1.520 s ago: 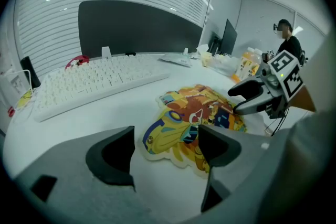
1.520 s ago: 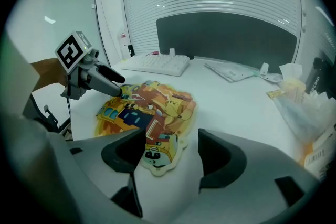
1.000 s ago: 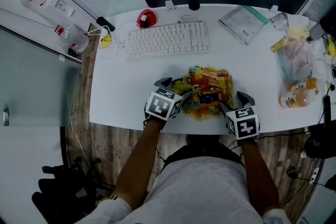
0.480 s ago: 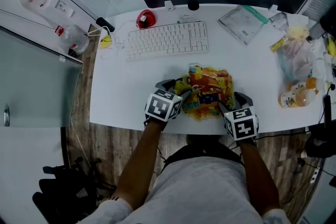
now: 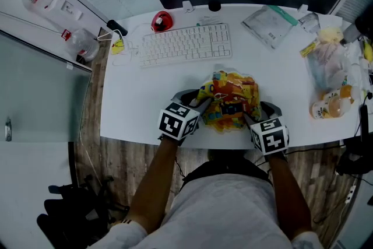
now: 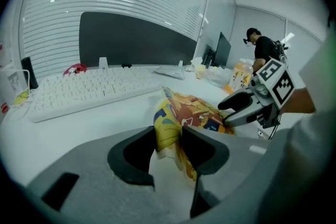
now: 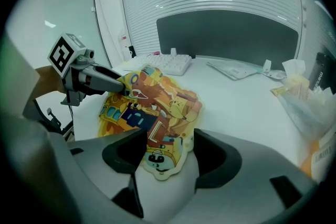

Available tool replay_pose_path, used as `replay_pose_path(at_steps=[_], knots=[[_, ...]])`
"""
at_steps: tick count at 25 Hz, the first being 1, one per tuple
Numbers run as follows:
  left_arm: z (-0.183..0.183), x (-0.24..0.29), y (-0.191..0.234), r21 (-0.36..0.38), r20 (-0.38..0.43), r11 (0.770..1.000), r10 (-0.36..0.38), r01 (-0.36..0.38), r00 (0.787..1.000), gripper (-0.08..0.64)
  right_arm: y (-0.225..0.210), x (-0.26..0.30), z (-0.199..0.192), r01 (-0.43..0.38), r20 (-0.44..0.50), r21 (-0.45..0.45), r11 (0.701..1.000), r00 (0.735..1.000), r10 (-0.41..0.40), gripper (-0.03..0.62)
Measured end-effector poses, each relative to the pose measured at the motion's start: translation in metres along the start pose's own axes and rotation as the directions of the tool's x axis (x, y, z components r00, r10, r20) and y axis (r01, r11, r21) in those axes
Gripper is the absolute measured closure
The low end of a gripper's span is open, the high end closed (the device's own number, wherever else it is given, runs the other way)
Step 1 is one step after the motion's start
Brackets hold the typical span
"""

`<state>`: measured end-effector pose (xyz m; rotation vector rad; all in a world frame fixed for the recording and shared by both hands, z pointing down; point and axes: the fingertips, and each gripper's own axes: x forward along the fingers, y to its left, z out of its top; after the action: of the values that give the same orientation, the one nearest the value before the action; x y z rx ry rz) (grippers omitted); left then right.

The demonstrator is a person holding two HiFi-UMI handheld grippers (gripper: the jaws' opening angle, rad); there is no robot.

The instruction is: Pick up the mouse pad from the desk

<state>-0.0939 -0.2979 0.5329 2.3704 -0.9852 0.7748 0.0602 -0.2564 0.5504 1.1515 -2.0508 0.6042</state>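
Both forearms reach in over the near edge of the white desk (image 5: 140,96), with the tongs tilted downward. The left gripper (image 5: 195,103) has just been closing and now pinches the left edge of the flat, colourful cartoon-printed mouse pad (image 5: 231,101). The right gripper (image 5: 259,114) gapes wide over the pad's near-right edge, which lies flat. A white keyboard (image 5: 185,44) sits behind the pad, well apart from it. Only the left gripper view shows the pinched edge curled up off the desk.
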Motion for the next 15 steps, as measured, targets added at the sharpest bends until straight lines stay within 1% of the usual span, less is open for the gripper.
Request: replay_pose_path(at_steps=[4,9,12,15], knots=[[0.012,-0.008,-0.005,0.079,0.073,0.997,-0.021,0.016,0.997,0.399,-0.004,-0.002,0.006,-0.021,0.02,-0.003,1.0,1.0,0.021,0.322],[0.025,-0.018,-0.013,0.168,0.139,0.985,-0.057,0.033,0.989,0.417,-0.013,-0.006,0.013,-0.03,0.056,0.011,0.999,0.998,0.029,0.322],[0.033,-0.024,-0.021,0.229,0.179,0.972,-0.103,0.06,0.979,0.43,-0.018,-0.009,0.023,-0.044,0.11,0.014,0.999,0.993,0.043,0.322],[0.038,-0.031,-0.028,0.303,0.216,0.949,-0.153,0.083,0.964,0.437,-0.024,-0.013,0.033,-0.076,0.158,0.0,0.997,0.985,0.075,0.322]])
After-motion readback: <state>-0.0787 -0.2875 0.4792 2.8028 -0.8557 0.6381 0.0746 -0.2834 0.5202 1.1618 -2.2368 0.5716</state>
